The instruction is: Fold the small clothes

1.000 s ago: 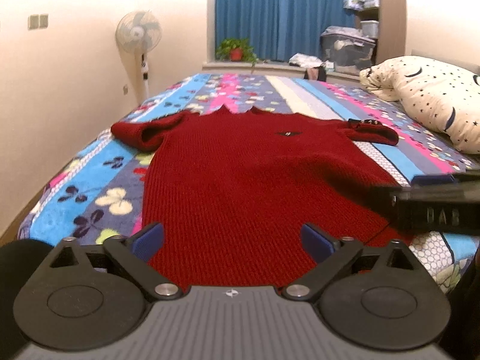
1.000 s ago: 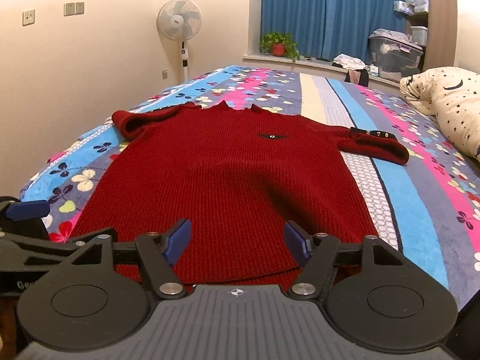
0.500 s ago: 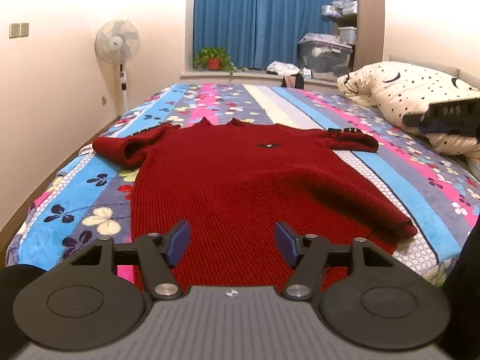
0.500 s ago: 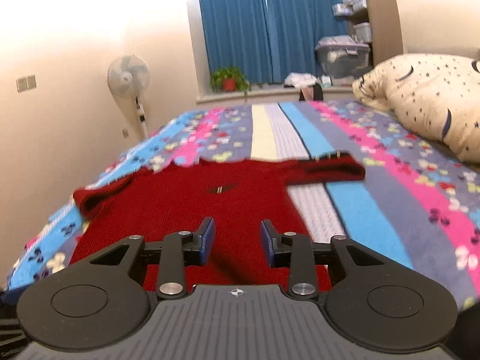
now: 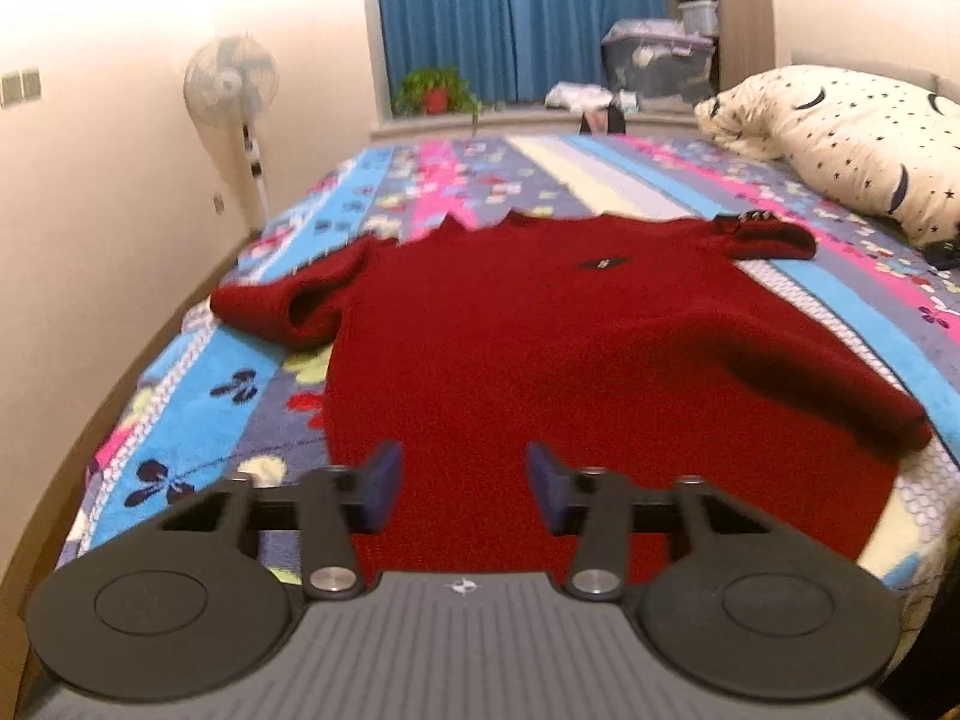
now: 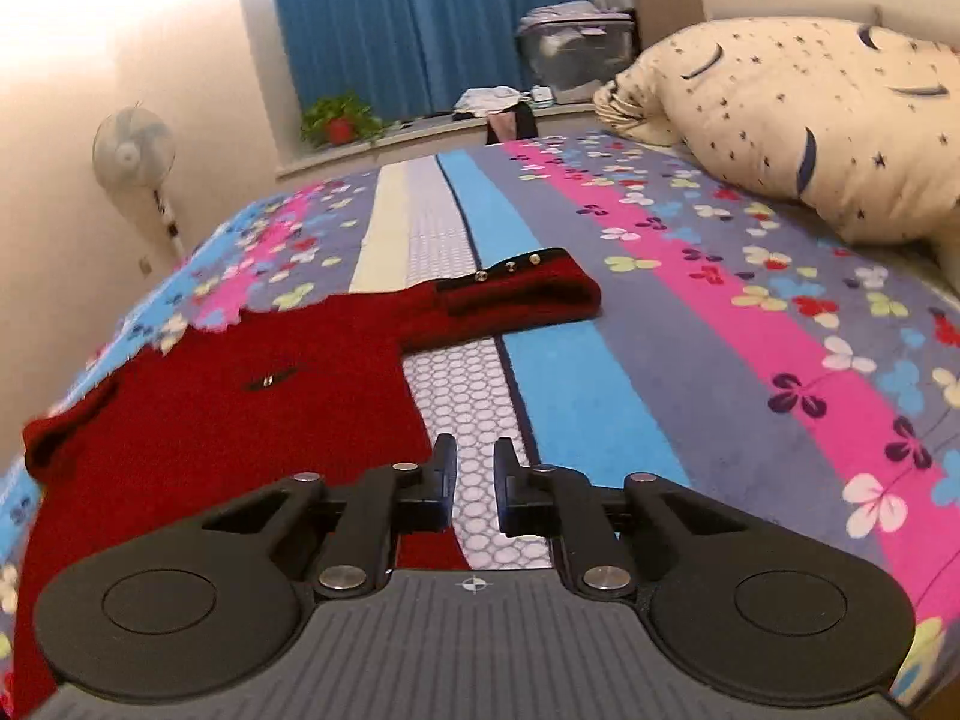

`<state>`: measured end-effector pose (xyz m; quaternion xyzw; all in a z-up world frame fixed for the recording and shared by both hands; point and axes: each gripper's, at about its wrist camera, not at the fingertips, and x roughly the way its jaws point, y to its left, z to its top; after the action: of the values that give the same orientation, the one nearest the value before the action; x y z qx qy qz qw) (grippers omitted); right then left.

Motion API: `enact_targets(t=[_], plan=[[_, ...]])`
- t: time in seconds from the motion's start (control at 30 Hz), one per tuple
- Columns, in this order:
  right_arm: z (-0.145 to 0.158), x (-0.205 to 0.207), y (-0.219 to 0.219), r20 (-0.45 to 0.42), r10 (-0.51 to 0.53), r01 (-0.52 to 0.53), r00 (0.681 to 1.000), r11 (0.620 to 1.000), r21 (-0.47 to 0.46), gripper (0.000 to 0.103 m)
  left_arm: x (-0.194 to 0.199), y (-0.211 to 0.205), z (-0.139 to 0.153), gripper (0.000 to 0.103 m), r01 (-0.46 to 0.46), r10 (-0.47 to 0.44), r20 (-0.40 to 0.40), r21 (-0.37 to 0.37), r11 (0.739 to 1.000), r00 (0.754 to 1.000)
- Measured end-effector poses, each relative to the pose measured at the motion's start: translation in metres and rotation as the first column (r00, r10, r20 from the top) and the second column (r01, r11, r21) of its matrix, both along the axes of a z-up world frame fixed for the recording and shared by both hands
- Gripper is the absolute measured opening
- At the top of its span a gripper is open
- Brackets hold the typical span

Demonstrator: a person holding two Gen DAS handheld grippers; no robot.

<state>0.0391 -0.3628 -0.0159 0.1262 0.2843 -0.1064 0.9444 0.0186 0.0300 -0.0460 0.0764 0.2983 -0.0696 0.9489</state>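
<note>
**Red Sweater Lies Flat on Floral Bed as Two Hand-Held Grippers Hover Over It**

A red knit sweater (image 5: 540, 348) lies spread face up on a bed (image 6: 690, 372) covered in a striped, flower-printed blanket, its neckline toward the far end of the bed and its hem nearest the cameras. Both short sleeves stretch out sideways; the sleeve (image 6: 528, 294) on the pillow side carries a dark strip with small metal studs. The left hand-held gripper (image 5: 459, 480) hangs above the sweater's lower body, its blue-padded jaws having just been closing, with a clear gap left between them and nothing held. The right hand-held gripper (image 6: 474, 480) sits over the sweater's side edge, where red knit meets a white honeycomb stripe of the blanket; its jaws have also just been closing and stand nearly together, a narrow slit between them, gripping nothing. A cream pillow (image 6: 798, 126) with stars lies beyond the sweater on the studded-sleeve side. Past the sweater's neckline, a potted plant (image 5: 435, 90) stands on the sill before blue curtains (image 5: 516, 18), and a pedestal fan (image 5: 231, 84) stands by the wall beyond the other sleeve.
</note>
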Motion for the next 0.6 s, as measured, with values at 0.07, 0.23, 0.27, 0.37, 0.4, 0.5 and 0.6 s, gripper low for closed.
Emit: enact_targets(t=[0.07,0.23,0.27,0.37,0.4,0.5,0.6], plan=[[-0.004,0.004,0.000,-0.015,0.013,-0.013,1.000,1.000,-0.002,0.015,0.015,0.012,-0.002,0.038,-0.009,0.009,-0.016,-0.005,1.000,1.000],[-0.020,0.017,-0.001,-0.105,0.051,-0.046,0.993,0.998,0.047,0.025,0.043,0.054,-0.016,0.038,-0.102,0.093,-0.098,-0.091,0.991,0.991],[-0.024,0.019,-0.001,-0.119,0.055,-0.047,0.991,0.997,0.068,0.025,0.046,0.061,-0.019,0.038,-0.125,0.109,-0.125,-0.126,0.984,0.986],[-0.031,0.024,-0.001,-0.152,0.052,-0.037,0.987,0.994,0.100,0.029,0.052,0.072,-0.027,0.039,-0.164,0.128,-0.181,-0.195,0.967,0.975],[-0.034,0.025,-0.001,-0.168,0.048,-0.032,0.985,0.995,0.098,0.033,0.054,0.072,-0.029,0.039,-0.168,0.128,-0.196,-0.202,0.965,0.972],[-0.044,0.031,0.001,-0.214,0.048,-0.027,0.976,0.995,0.097,0.042,0.059,0.068,-0.034,0.043,-0.161,0.116,-0.229,-0.188,0.969,0.966],[-0.058,0.037,0.001,-0.273,0.073,-0.039,0.959,0.991,0.130,0.047,0.060,0.067,-0.040,0.049,-0.164,0.115,-0.255,-0.177,0.970,0.960]])
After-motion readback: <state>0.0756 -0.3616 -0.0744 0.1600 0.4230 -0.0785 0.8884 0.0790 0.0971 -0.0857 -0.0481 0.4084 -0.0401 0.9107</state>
